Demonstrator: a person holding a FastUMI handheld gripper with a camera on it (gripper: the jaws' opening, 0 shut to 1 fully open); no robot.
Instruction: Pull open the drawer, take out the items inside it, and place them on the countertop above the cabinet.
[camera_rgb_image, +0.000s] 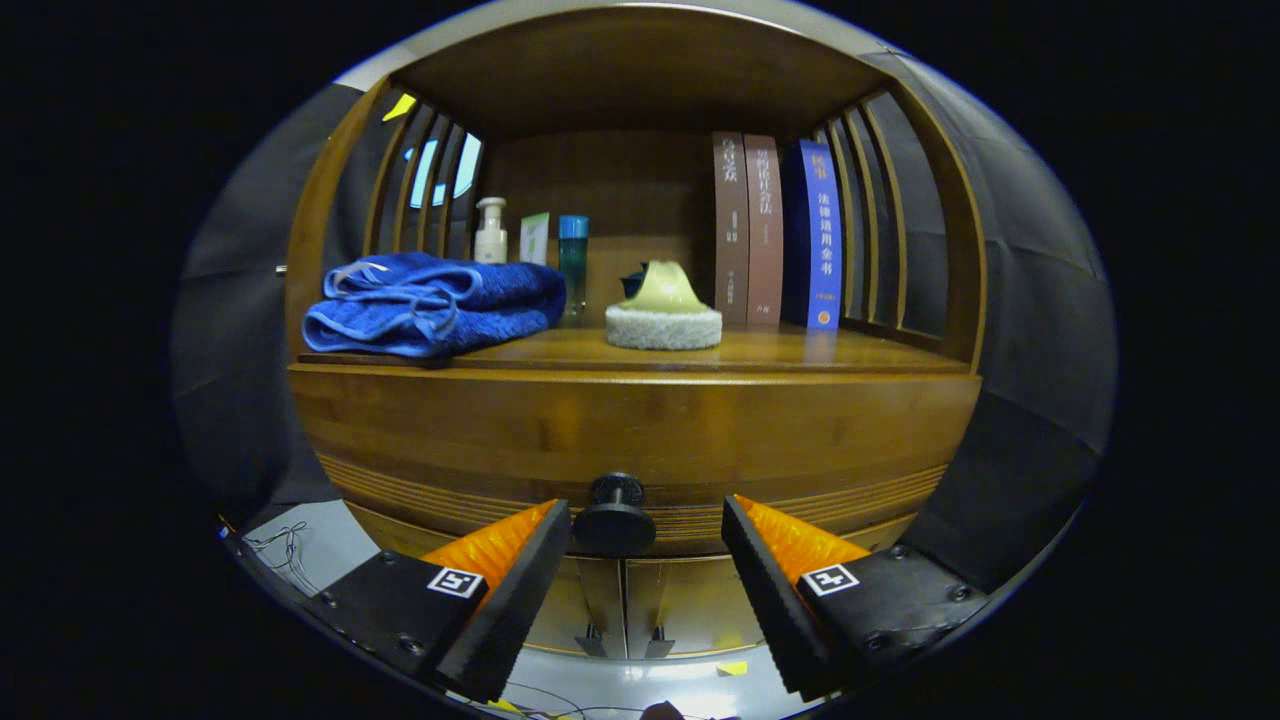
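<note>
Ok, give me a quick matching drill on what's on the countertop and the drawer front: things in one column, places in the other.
Things:
1. towel
2. sponge
3. books
4. knob

Places:
A. upright by the slatted side beyond the sponge
B. between the open gripper fingers
C. folded at the countertop's end, before the bottles
D. mid-countertop, above the knob

Pairs: 1-C, 2-D, 3-A, 4-B

Drawer (630, 440) contents hidden behind its closed front; book (822, 240) titles illegible.
</note>
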